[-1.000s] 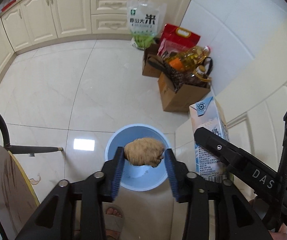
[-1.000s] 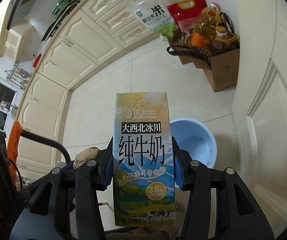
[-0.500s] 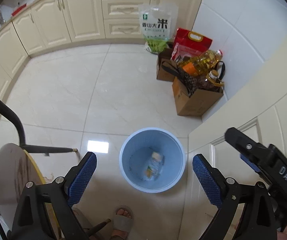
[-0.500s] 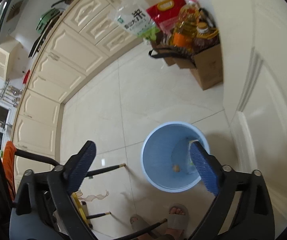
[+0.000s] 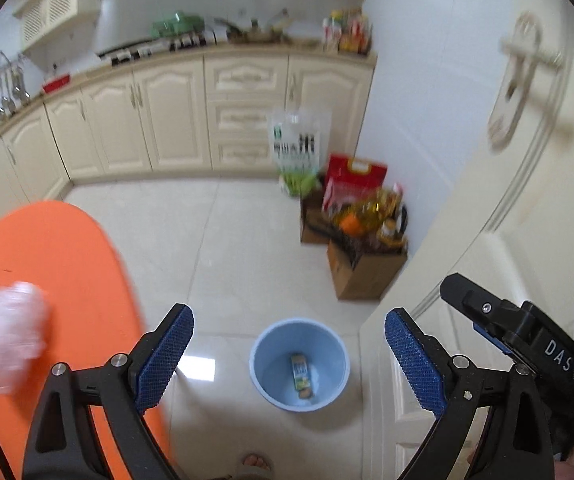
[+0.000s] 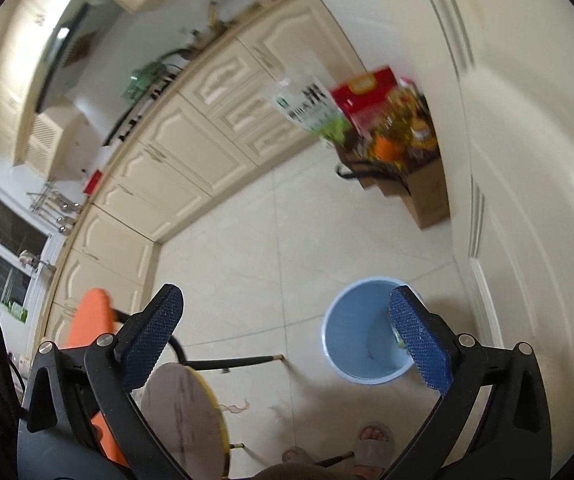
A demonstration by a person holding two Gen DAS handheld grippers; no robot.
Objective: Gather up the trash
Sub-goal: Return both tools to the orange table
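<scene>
A light blue bin [image 5: 275, 390] stands on the tiled floor by a cream door; it also shows in the right wrist view [image 6: 351, 344]. A milk carton [image 5: 301, 371] lies at its bottom. My left gripper [image 5: 289, 356] is open and empty, high above the bin. My right gripper [image 6: 287, 344] is open and empty, up and left of the bin; its body [image 5: 527, 344] shows at right in the left wrist view. A blurred pink crumpled wrapper [image 5: 5, 332] lies on an orange table [image 5: 67, 264] at left.
Cardboard boxes with oil bottles [image 5: 361, 240] and rice bags [image 5: 301, 148] stand by the wall. Cream cabinets [image 5: 175, 116] line the back. A round stool [image 6: 187, 420] and my sandalled feet [image 6: 371, 440] are below. The door [image 5: 507, 200] is at right.
Both grippers opened and dropped the brown lump and the milk carton into the bin. Both then lifted and tilted up; the orange table came into view.
</scene>
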